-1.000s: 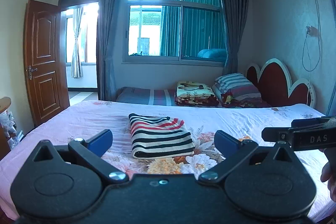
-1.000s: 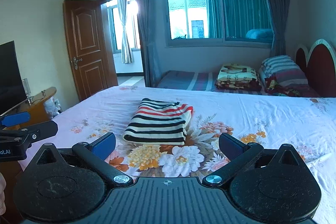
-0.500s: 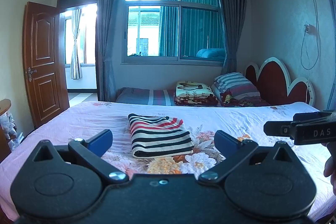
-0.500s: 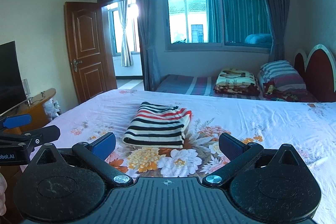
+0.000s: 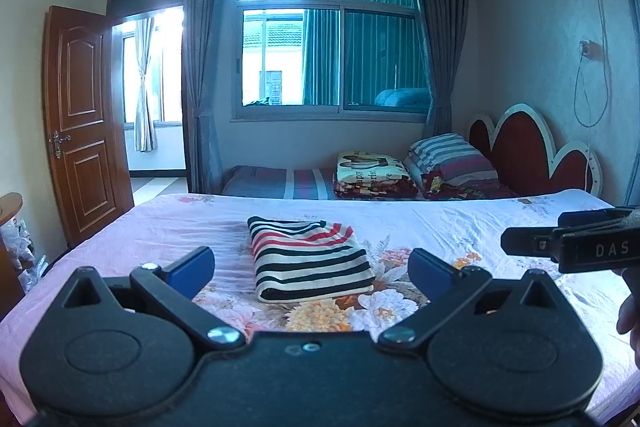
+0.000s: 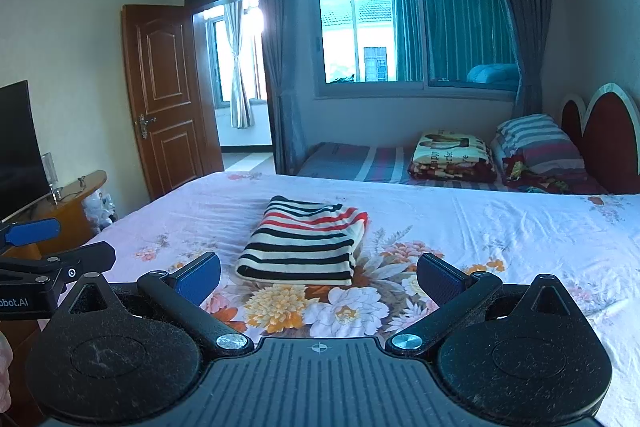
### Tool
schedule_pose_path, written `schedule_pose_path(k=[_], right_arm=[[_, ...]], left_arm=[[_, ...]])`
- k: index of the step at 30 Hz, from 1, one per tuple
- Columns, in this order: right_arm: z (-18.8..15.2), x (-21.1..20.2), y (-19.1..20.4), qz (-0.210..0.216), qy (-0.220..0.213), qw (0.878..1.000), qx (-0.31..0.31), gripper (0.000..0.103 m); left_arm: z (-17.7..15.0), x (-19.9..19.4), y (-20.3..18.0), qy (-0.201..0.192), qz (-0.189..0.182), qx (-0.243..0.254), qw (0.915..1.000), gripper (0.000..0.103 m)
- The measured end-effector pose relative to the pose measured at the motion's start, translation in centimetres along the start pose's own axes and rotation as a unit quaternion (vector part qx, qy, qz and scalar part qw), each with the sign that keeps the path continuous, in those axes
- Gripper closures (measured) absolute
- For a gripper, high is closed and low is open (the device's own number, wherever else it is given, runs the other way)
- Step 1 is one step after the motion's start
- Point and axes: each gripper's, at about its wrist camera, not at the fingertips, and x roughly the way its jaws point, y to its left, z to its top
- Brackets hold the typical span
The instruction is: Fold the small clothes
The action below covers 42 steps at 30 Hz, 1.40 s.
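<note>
Currently left gripper [image 5: 311,270] and right gripper [image 6: 319,278] both spread wide, empty, hovering short of folded striped garment [image 6: 303,240] on bed [image 6: 500,227].

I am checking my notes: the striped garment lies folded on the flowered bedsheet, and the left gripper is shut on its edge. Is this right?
Not quite. In the left wrist view the left gripper is open and apart from the striped garment, which does lie folded on the flowered bedsheet.
</note>
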Motion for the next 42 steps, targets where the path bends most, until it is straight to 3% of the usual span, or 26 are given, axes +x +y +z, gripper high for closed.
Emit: schedule_pose_path(k=[42], right_arm=[[0.2, -0.4, -1.0, 0.005, -0.001, 1.000, -0.013, 0.000]], left_arm=[[0.2, 0.2, 1.2, -0.008, -0.001, 0.007, 0.9999, 0.001]])
